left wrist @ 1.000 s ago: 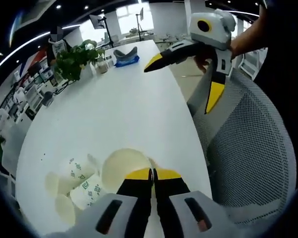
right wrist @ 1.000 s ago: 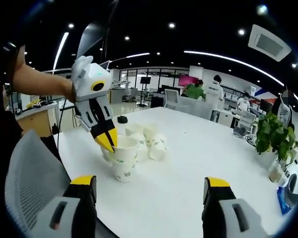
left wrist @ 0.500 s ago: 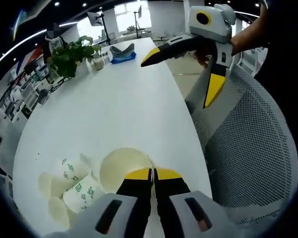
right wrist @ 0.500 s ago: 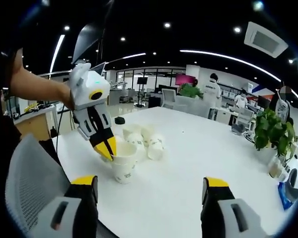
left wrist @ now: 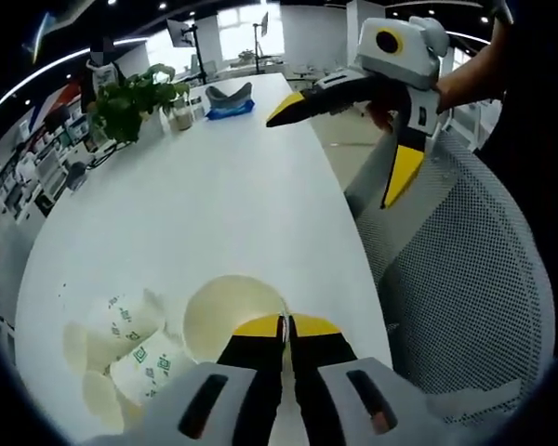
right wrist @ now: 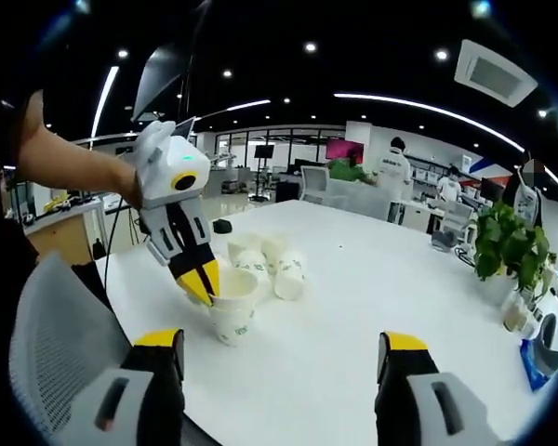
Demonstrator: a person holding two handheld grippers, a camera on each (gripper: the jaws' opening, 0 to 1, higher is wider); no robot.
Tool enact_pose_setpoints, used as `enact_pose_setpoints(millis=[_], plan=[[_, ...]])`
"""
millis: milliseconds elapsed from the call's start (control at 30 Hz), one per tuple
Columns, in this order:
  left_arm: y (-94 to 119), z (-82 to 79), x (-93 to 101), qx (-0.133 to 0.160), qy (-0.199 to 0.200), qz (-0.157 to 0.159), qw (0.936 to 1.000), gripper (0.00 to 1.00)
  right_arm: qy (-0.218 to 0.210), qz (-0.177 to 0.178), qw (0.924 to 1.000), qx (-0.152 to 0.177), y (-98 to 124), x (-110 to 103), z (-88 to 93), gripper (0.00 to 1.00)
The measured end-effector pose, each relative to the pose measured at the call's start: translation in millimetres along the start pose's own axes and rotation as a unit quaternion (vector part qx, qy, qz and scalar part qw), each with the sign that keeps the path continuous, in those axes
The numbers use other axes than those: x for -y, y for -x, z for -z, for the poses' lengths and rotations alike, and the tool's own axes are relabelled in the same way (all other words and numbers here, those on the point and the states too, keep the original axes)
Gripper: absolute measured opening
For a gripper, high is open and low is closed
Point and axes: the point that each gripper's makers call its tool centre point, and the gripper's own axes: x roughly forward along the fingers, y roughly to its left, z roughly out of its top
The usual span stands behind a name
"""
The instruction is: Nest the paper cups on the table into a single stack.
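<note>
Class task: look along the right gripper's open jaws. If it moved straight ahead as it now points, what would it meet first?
Probably nothing close: the right gripper points over bare table. The held cup sits left of that line, and the plant right. Depth is unclear.

White paper cups (right wrist: 260, 279); one upright (right wrist: 231, 311)

Open-plan office: long white table (right wrist: 353, 307), mesh chair (left wrist: 465, 279), desks.
</note>
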Motion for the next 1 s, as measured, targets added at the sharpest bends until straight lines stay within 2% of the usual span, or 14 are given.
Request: enact_pose_setpoints(millis=[367,500,933,1000], plan=[[-1.2,0.0,2.8,-0.001,-0.009,0.015,0.9998,0.01,-0.004,-0.002,1.0,-0.003,-0.8,-0.6,1.8,0.86],[-0.6,1.4,3.7,-0.008,-0.018,0.017,0.9997,0.04,-0.003,0.0,1.0,-0.003,-0.6,-0.6,1.4,0.86],[-6.5,5.9,5.1,-0.016,-0.019,0.02,0.9995,0.03,-0.003,0.003,1.0,-0.005,-0.4,-0.9,1.2,0.85],[-6.0,3.7,4.6,-0.01,-0.018,0.017,0.9996,0.03,-0.003,0.004,1.0,-0.005,-0.5,-0.1,1.3,0.85]])
